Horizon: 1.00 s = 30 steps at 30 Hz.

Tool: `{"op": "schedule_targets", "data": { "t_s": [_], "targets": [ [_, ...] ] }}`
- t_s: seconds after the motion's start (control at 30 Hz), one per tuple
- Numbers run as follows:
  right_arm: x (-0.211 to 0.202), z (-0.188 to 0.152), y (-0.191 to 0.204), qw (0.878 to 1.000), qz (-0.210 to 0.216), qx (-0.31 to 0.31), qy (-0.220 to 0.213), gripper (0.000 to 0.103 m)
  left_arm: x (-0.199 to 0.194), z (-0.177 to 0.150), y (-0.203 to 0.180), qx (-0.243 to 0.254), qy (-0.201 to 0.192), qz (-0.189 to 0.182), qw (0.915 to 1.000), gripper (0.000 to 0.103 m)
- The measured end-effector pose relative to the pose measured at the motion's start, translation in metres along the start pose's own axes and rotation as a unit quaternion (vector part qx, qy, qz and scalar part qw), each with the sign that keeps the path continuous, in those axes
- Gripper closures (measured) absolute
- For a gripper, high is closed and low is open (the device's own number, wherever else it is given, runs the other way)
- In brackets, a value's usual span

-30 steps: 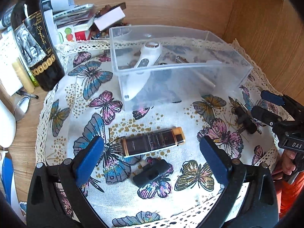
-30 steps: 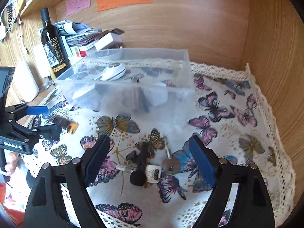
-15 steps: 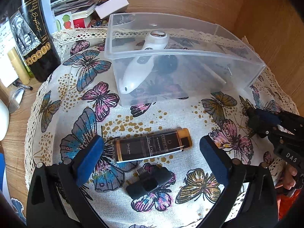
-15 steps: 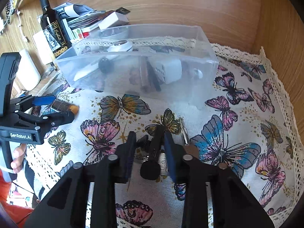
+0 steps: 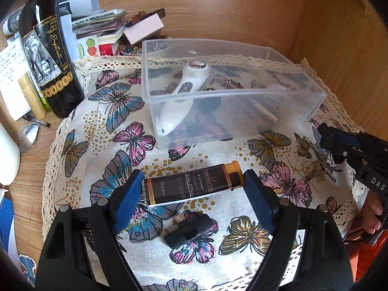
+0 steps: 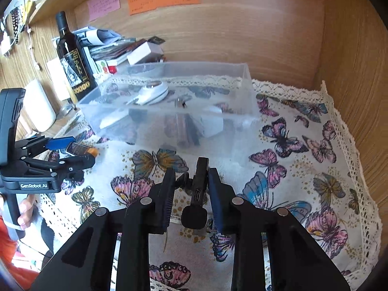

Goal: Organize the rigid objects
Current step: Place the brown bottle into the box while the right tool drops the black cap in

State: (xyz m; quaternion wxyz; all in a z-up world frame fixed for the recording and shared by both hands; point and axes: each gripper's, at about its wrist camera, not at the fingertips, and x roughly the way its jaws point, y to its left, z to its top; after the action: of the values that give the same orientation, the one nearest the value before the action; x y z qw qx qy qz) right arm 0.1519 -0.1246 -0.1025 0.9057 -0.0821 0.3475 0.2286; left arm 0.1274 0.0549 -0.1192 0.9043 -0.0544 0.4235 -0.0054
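Note:
My left gripper (image 5: 192,189) has its blue pads at both ends of a dark brown tube with an orange cap (image 5: 194,185), which lies across the jaws; it is raised off the butterfly cloth. A small black USB adapter (image 5: 190,230) lies on the cloth below it. My right gripper (image 6: 191,191) is shut on a black microphone-like device with a USB port (image 6: 198,189), lifted above the cloth. The clear plastic box (image 5: 232,92) behind holds a white handheld device (image 5: 184,89) and other small items. It also shows in the right wrist view (image 6: 169,106).
A dark wine bottle (image 5: 46,53) stands left of the box, with a yellow tube (image 5: 31,97), papers and small boxes (image 5: 106,31) behind. A spoon (image 5: 29,135) lies at the left. Wooden walls (image 6: 339,60) close the back and right. The cloth (image 6: 303,169) is lace-edged.
My left gripper closed onto the ends of the brown tube and lifted it. My right gripper rose with the black device held between its pads.

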Motion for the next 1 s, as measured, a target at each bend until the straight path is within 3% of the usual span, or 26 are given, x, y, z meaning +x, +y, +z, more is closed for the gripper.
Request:
{"op": "schedule_targets", "data": {
  "t_s": [0.27, 0.57, 0.73, 1.0],
  "targets": [
    [-0.014, 0.022, 0.0, 0.999, -0.007, -0.003, -0.044, 0.078, -0.036, 0.025, -0.007, 0.015, -0.066, 0.003, 0.9977, 0.02],
    [-0.02, 0.049, 0.001, 0.996, -0.018, -0.013, -0.081, 0.078, -0.042, 0.06, -0.008, 0.016, -0.098, -0.002, 0.9951, 0.02],
    [-0.014, 0.062, -0.002, 0.996, -0.025, -0.016, -0.085, 0.078, -0.029, 0.076, -0.012, 0.019, -0.093, -0.009, 0.9954, 0.02],
    [0.008, 0.073, -0.005, 0.996, -0.041, -0.024, -0.07, 0.078, 0.013, 0.094, -0.018, 0.012, -0.045, -0.034, 0.9983, 0.02]
  ]
}}
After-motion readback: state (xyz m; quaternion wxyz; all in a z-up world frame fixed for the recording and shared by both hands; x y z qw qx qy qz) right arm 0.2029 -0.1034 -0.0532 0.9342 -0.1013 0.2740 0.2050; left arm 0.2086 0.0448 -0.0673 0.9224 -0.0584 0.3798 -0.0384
